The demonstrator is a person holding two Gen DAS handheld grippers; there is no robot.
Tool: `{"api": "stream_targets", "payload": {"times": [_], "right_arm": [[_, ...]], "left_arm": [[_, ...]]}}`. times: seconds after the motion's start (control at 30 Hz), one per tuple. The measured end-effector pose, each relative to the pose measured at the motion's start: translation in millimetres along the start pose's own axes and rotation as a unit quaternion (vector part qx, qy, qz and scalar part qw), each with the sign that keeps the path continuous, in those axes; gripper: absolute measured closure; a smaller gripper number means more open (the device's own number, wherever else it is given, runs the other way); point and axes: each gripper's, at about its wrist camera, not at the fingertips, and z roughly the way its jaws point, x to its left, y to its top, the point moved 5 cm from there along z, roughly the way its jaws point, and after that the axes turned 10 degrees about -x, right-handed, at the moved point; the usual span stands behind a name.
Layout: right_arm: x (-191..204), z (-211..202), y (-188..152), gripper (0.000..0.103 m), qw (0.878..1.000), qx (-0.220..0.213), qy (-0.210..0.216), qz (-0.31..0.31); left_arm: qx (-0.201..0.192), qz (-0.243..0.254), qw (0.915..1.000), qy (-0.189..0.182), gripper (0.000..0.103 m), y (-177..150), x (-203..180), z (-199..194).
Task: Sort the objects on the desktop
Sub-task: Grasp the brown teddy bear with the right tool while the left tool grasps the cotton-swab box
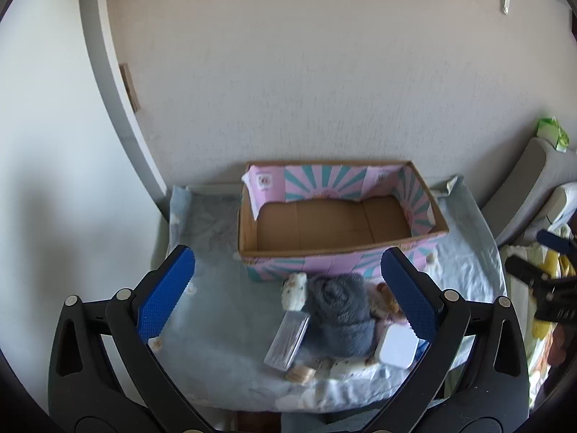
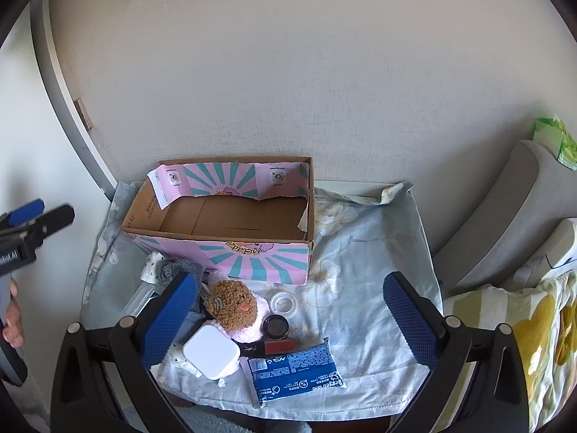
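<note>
You hold both grippers above the near edge of the table, tilted down, and each has its ribbed blue pads spread wide with nothing between them: the left gripper and the right gripper.

The cardboard box sits against the wall, open-topped, pink with teal rays outside, bare brown board inside, its long axis running along the wall. Its rim is ragged where flaps were torn.

The things to sort lie bunched in front of the box on a wrinkled pale floral cloth: a fuzzy grey rolled towel, a curly brown plush toy, a smooth white rounded-square case, a clear flat plastic case lying along the towel's left side, a crinkly blue packet with its length across the front edge, a small dark round jar and a clear round lid.

To the right of the pile the cloth is bare up to the table edge.
</note>
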Motion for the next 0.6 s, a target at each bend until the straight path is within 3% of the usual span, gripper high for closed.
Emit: {"api": "stream_targets", "payload": {"times": [0.17, 0.4, 0.6], "right_arm": [[10, 5, -5, 0.0, 1.0, 0.008, 0.009, -0.012], [20, 17, -13, 0.0, 0.998, 0.03, 0.05, -0.032], [30, 45, -34, 0.0, 0.99, 0.029, 0.131, -0.043]], "left_arm": [[0.008, -0.006, 0.9999, 0.01, 0.0, -10, 2, 1], [0.018, 0.027, 0.9995, -0.001, 0.0, -30, -1, 5], [0.022, 0.066, 0.9967, -0.042, 0.0, -74, -3, 38]]}}
